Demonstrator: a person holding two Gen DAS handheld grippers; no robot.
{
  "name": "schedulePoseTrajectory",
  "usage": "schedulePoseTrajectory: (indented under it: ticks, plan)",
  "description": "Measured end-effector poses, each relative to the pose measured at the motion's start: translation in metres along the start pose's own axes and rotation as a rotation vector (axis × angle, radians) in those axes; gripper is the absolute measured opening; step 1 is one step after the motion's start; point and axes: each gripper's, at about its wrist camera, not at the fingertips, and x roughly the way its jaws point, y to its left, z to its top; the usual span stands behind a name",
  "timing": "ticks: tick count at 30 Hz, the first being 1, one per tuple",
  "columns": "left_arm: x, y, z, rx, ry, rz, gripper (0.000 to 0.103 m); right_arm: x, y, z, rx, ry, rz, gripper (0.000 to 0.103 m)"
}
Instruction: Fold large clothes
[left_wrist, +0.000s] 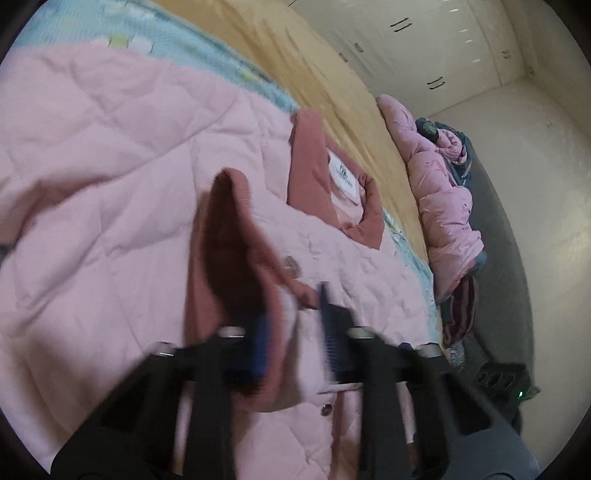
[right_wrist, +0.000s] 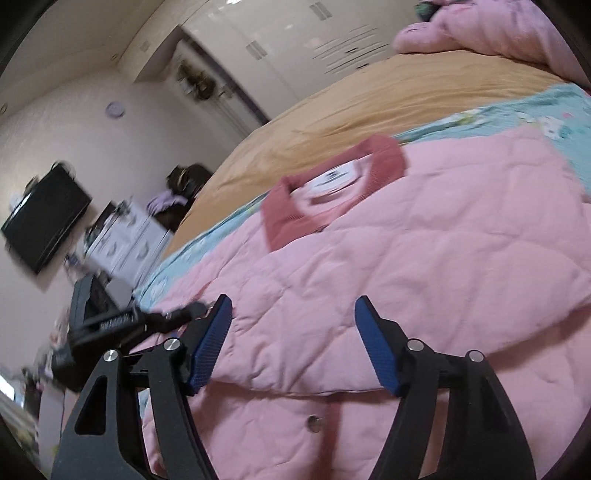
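A large pink quilted jacket (left_wrist: 110, 192) with a dark pink ribbed collar and a white label lies spread on the bed; it also fills the right wrist view (right_wrist: 424, 266). My left gripper (left_wrist: 291, 332) is shut on a dark pink ribbed cuff (left_wrist: 236, 236) of the jacket and holds it lifted over the jacket's front. My right gripper (right_wrist: 295, 339) is open and empty, its blue pads just above a folded edge of the jacket. The left gripper's body (right_wrist: 110, 321) shows at the left of the right wrist view.
The bed has a tan sheet (left_wrist: 295, 59) and a light blue patterned blanket (right_wrist: 517, 118). A pile of other clothes, with a pink puffer coat (left_wrist: 439, 192), lies at the bed's far side. White wardrobes (left_wrist: 424, 48), a wall TV (right_wrist: 44, 225) and a drawer unit (right_wrist: 125, 240) stand around.
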Motion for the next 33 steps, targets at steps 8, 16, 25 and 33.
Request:
schedulePoseTrajectory:
  ticks: [8, 16, 25, 33]
  plan:
    - [-0.045, -0.057, 0.001, 0.22, -0.185, -0.058, 0.001, -0.026, -0.015, 0.02, -0.018, -0.113, -0.099, 0.066]
    - [-0.054, -0.045, 0.009, 0.228, -0.245, 0.037, 0.001, -0.039, -0.031, 0.045, -0.073, -0.145, -0.208, 0.067]
    - [-0.031, -0.016, 0.011, 0.16, -0.198, 0.109, 0.001, -0.027, -0.055, 0.044, -0.06, -0.09, -0.32, 0.074]
    - [-0.021, 0.001, 0.01, 0.127, -0.178, 0.152, 0.001, -0.02, -0.089, 0.038, 0.023, -0.04, -0.386, 0.077]
